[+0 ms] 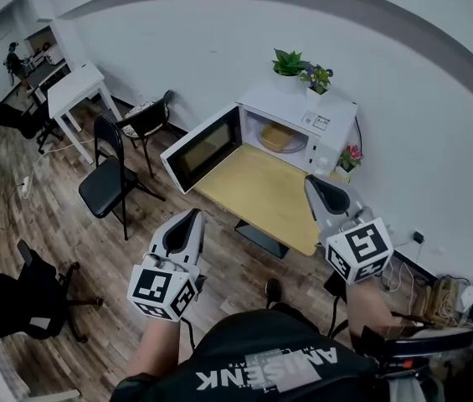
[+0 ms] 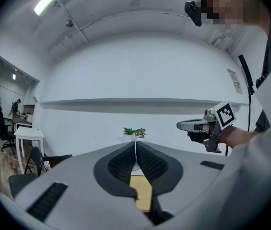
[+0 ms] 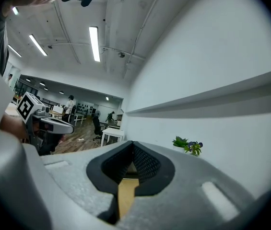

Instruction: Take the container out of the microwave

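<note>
The white microwave point(image 1: 307, 122) stands at the far end of a wooden table point(image 1: 261, 195) with its door point(image 1: 203, 147) swung open to the left. A flat tan container point(image 1: 279, 137) sits inside the cavity. Both grippers are short of the table's near edge and point level toward the microwave. My left gripper point(image 1: 194, 215) is shut and holds nothing; in the left gripper view its pads point(image 2: 125, 163) meet at the tip. My right gripper point(image 1: 312, 181) is over the table's right corner, also shut and holding nothing. The right gripper view shows the pads point(image 3: 145, 164) closed, and the container is hidden there.
Two potted plants point(image 1: 287, 61) stand on top of the microwave, and a pink flower pot point(image 1: 351, 157) is beside it. Black chairs point(image 1: 109, 182) stand on the wood floor to the left, with a white table point(image 1: 77, 89) behind. Cables lie at the right wall.
</note>
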Motion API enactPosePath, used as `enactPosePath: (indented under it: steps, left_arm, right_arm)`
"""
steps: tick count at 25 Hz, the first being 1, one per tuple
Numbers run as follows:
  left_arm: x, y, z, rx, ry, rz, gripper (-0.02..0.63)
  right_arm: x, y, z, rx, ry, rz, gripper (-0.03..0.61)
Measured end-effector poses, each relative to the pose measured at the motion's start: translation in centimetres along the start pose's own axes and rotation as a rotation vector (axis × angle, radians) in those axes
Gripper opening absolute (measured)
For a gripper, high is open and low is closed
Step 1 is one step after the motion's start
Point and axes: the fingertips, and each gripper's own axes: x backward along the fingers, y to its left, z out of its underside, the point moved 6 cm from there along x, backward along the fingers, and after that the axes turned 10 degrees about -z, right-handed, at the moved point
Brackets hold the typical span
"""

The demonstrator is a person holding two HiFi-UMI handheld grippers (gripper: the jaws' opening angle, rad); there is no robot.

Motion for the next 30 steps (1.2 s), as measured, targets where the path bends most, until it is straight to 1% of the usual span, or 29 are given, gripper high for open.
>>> enactPosePath:
  steps: [2, 6, 9, 16, 20, 26, 30]
  left_arm:
    - [-2.4, 0.1, -0.1, 0.028, 0.001, -0.008, 0.003]
    - [-7.0, 0.0, -0.2, 0.018, 0.020, -0.031, 0.002]
    - [-10.0, 0.0, -0.1, 0.049, 0.040, -0.039, 0.002]
    - [-16.6, -1.7, 0.1, 0.028, 0.054, -0.022, 0.002]
    - [-19.9, -2.5, 0.2, 0.016, 0.068, -0.027, 0.002]
    - [-23.0, -2.3, 0.0, 0.002, 0.089, -0.046, 0.003]
    - [-24.8, -1.2, 0.0, 0.034, 0.073, -0.016, 0.002]
  right_arm:
    - [-1.2, -2.4, 0.3, -0.008, 0.001, -0.010, 0.006]
    - [-3.0, -6.5, 0.6, 0.006, -0.004, -0.045, 0.006]
    - [-4.2, -9.5, 1.3, -0.007, 0.013, -0.051, 0.006]
    - [-5.7, -15.4, 2.9, -0.015, 0.024, -0.062, 0.006]
    - [-6.4, -18.0, 3.7, -0.018, 0.026, -0.074, 0.006]
    - [-8.1, -20.8, 4.4, -0.022, 0.016, -0.077, 0.006]
    - [-9.4, -21.6, 4.7, -0.031, 0.032, -0.046, 0.006]
